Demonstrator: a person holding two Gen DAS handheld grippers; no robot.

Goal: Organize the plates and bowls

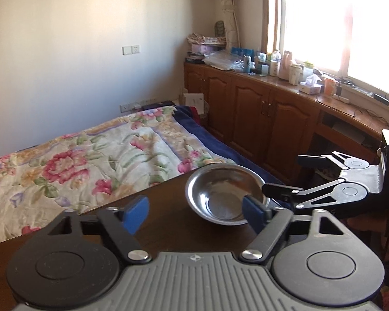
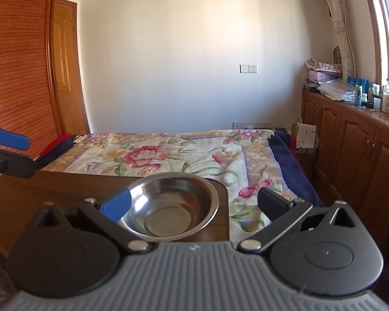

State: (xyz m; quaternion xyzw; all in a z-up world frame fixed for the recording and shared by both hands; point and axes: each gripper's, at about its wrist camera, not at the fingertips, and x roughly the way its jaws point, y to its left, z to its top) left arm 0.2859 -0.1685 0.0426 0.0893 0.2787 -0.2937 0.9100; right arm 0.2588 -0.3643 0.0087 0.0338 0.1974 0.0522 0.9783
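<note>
A single steel bowl (image 1: pixel 220 194) (image 2: pixel 168 207) sits upright and empty on the far right corner of a dark wooden table (image 1: pixel 168 223) (image 2: pixel 51 189). My left gripper (image 1: pixel 195 213) is open just short of the bowl; its right blue pad (image 1: pixel 254 215) overlaps the bowl's near right rim, and I cannot tell whether it touches. My right gripper (image 2: pixel 194 204) (image 1: pixel 282 173) is open too. Its left blue pad (image 2: pixel 116 206) lies over the bowl's left rim, and its right finger is beyond the table corner. In the right wrist view my left gripper (image 2: pixel 29 154) shows at the far left.
A bed with a floral quilt (image 1: pixel 90 160) (image 2: pixel 168 150) lies right behind the table's far edge. Wooden cabinets (image 1: pixel 259 108) (image 2: pixel 350 150) with a cluttered top run along the right under a bright window. A wooden wardrobe door (image 2: pixel 18 64) stands at the left.
</note>
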